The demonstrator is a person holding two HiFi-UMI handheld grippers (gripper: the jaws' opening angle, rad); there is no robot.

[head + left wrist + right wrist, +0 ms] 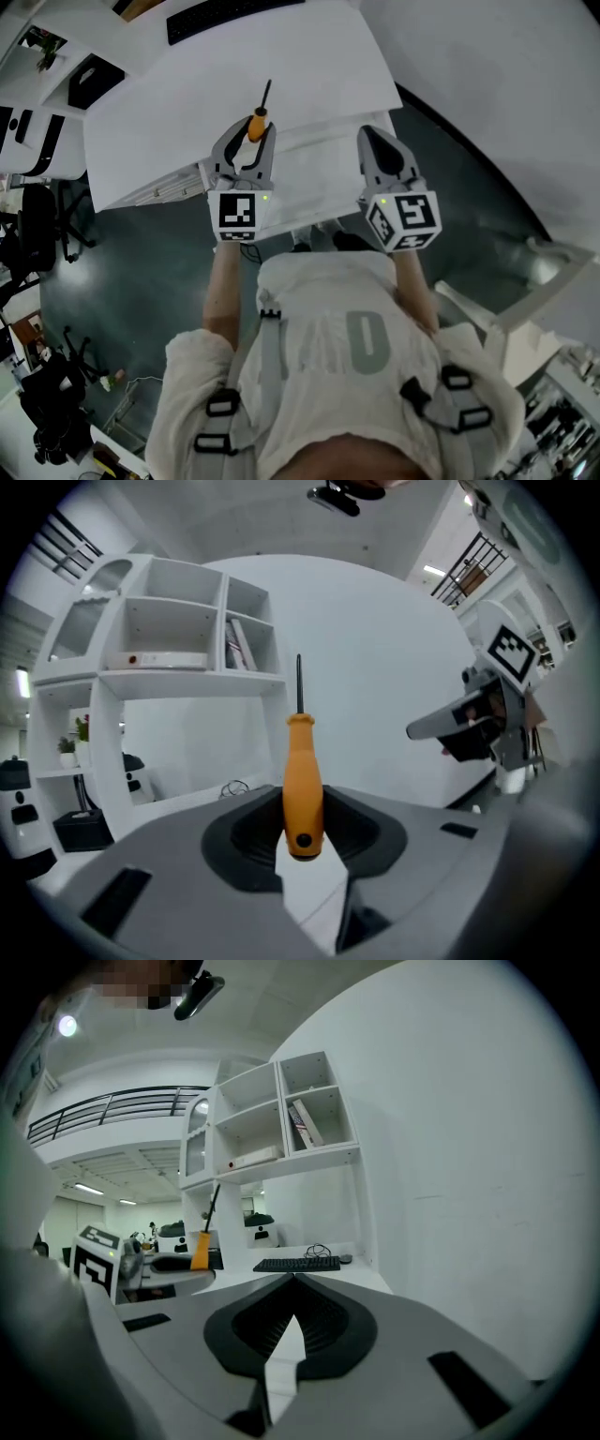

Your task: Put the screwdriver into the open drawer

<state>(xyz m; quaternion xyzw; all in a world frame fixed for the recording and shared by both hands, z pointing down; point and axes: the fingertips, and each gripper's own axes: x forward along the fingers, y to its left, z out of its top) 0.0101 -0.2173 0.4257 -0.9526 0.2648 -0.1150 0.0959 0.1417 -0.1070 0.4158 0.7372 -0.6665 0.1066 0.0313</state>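
Note:
My left gripper (253, 131) is shut on the orange handle of the screwdriver (258, 122), whose thin black shaft points away from me over the white desk (234, 84). In the left gripper view the screwdriver (303, 789) stands upright between the jaws of the left gripper (302, 810). The open white drawer (314, 173) juts out under the desk's near edge, below and between both grippers. My right gripper (372, 136) hovers over the drawer's right part, shut with nothing in it; its tips meet in the right gripper view (292, 1283), where the screwdriver (201, 1249) shows at left.
A black keyboard (230, 17) lies at the desk's far side. A white shelf unit (178, 639) with a few books stands on the desk against the wall. Black office chairs (37, 225) and other desks stand to the left on the dark floor.

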